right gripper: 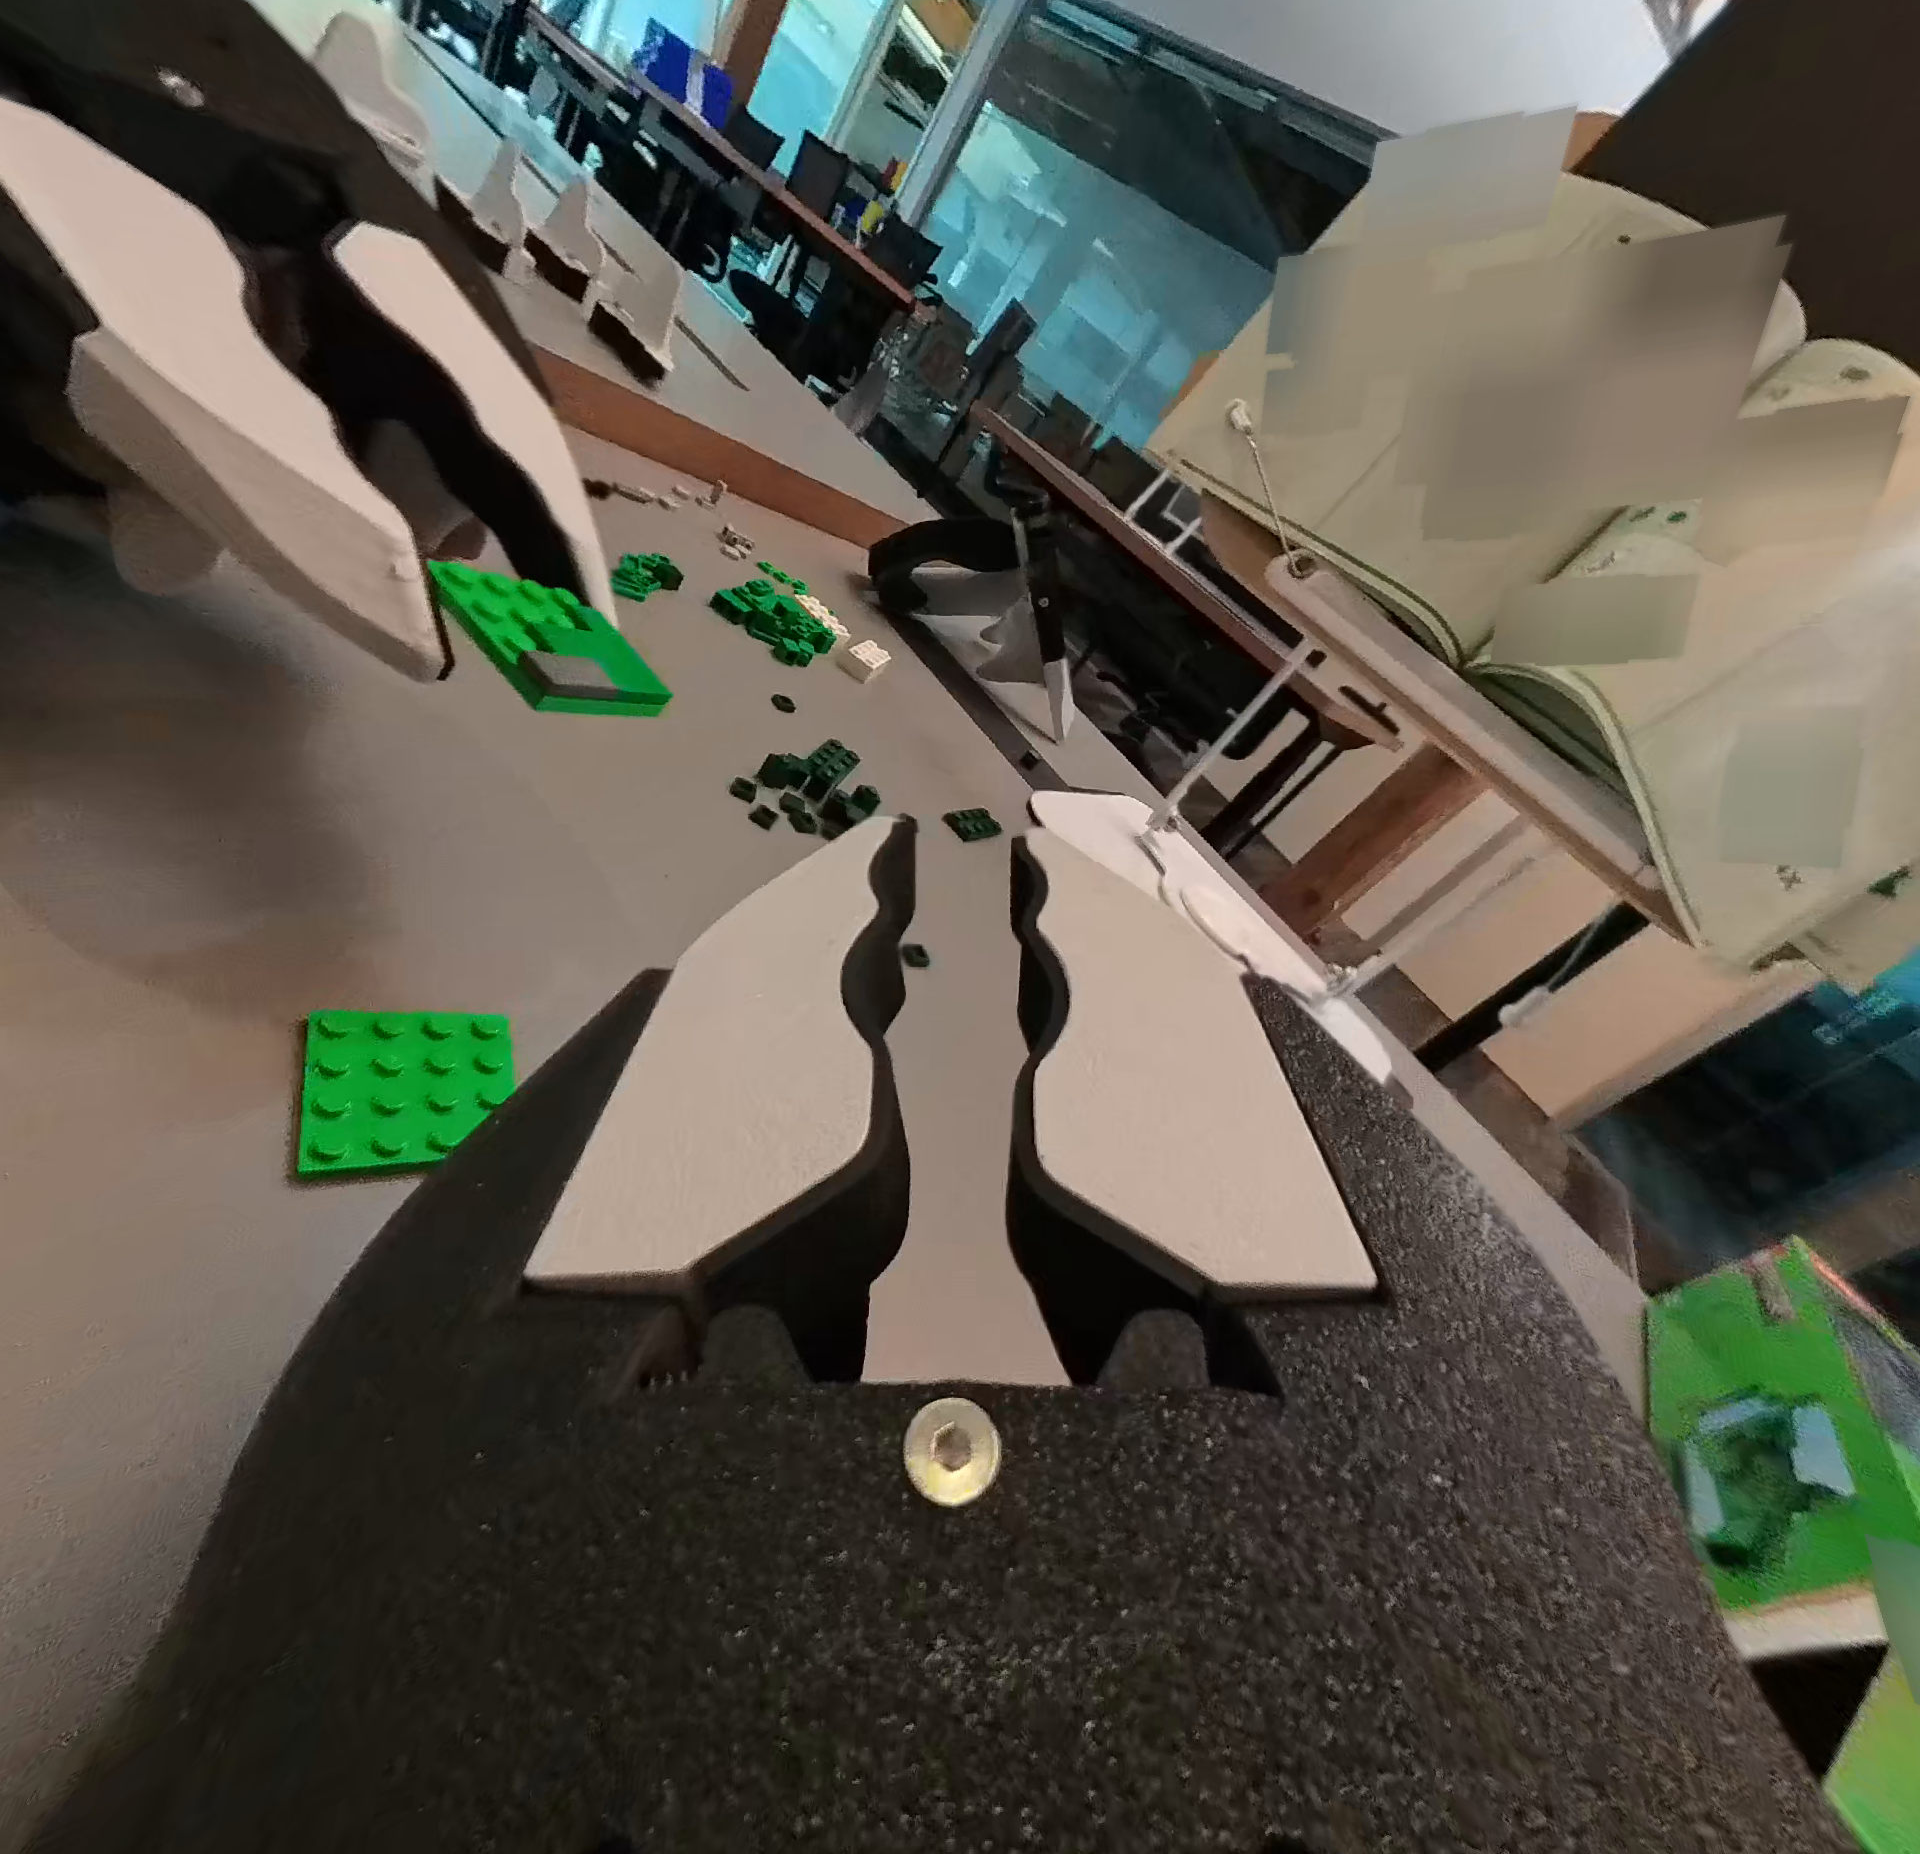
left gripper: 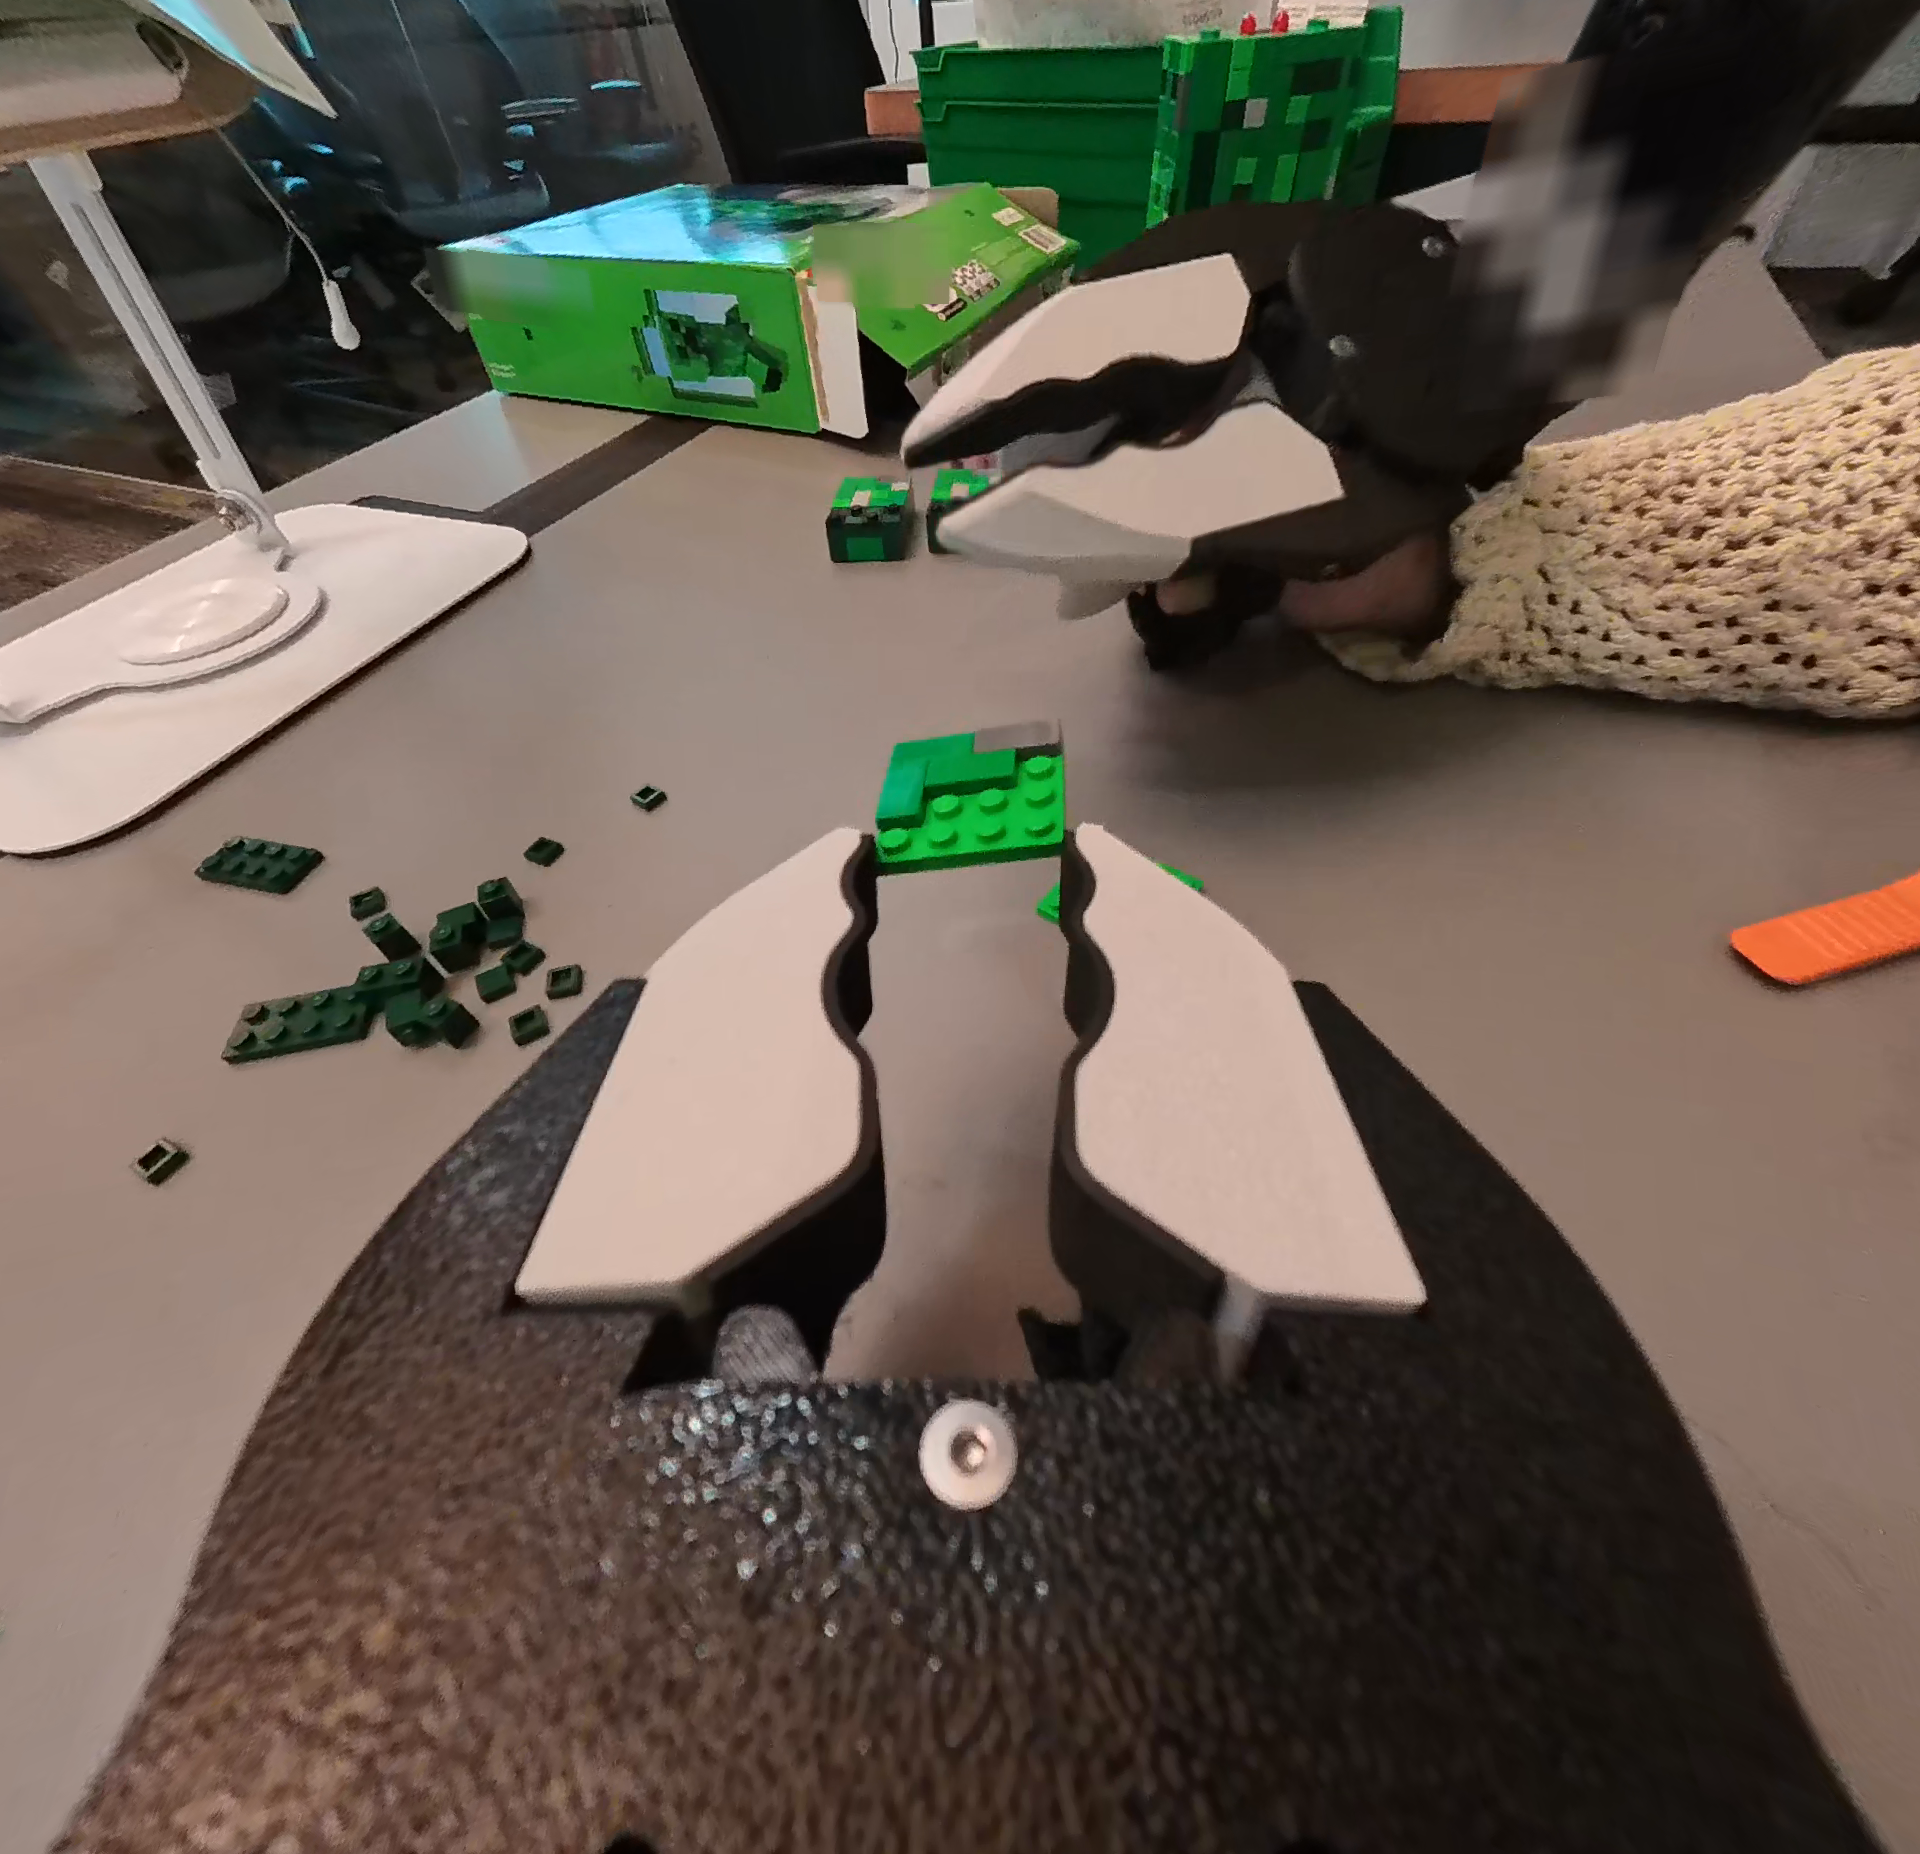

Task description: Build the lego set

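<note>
A bright green plate [left gripper: 971, 812] with green tiles and a grey tile on its far part lies on the grey table [left gripper: 727, 661]. My left gripper [left gripper: 971, 843] is shut on its near edge, one fingertip at each side. The right wrist view shows the same plate [right gripper: 551, 641] between the left gripper's fingers [right gripper: 499, 609]. My right gripper [right gripper: 966, 833] is slightly open and empty; it hovers over the table beyond the plate, pointing left [left gripper: 935, 490]. A second bare green plate [right gripper: 400, 1092] lies flat near the right gripper.
Loose dark green pieces [left gripper: 416, 973] lie left of the plate. Two small green cube builds [left gripper: 871, 521], the green set box [left gripper: 665, 329], a built green block [left gripper: 1268, 111] and green bins [left gripper: 1029, 131] stand beyond. An orange separator tool [left gripper: 1829, 937] lies right. A white stand base [left gripper: 208, 641] sits left. My hands' fingertips stand some 9 cm from each other.
</note>
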A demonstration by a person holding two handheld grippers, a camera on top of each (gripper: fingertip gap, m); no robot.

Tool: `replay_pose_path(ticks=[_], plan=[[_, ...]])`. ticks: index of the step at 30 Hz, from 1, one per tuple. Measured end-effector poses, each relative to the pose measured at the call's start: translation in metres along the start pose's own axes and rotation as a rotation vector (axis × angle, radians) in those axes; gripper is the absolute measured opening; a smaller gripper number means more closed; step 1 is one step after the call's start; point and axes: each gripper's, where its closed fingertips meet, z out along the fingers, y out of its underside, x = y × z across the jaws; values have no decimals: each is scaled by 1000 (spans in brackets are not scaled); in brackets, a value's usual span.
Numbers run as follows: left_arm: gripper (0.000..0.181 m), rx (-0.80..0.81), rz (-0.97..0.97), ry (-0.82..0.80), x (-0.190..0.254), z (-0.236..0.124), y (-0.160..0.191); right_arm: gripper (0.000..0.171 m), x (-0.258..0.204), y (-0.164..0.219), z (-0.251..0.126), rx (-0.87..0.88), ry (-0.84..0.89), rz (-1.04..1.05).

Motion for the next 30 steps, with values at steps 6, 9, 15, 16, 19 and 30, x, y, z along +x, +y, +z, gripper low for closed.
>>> replay_pose_path(ticks=[6, 9, 15, 16, 19, 30], plan=[[34, -4, -1, -6, -1, 0, 1, 13, 3, 2, 0, -20, 23, 7], [34, -3, -6, -8, -1, 0, 0, 12, 1, 3, 1, -26, 17, -10], [34, -4, -7, -11, -2, 1, 0, 11, -4, 3, 3, -31, -12, -1], [34, -5, -5, -10, -1, 1, 1, 11, -4, 3, 3, -31, -13, 1], [34, -7, 2, -5, 0, 1, 1, 11, -5, 4, 3, -32, -20, 20], [34, -21, 18, -10, 1, 3, 2, 11, -3, 11, 5, -59, -49, 105]])
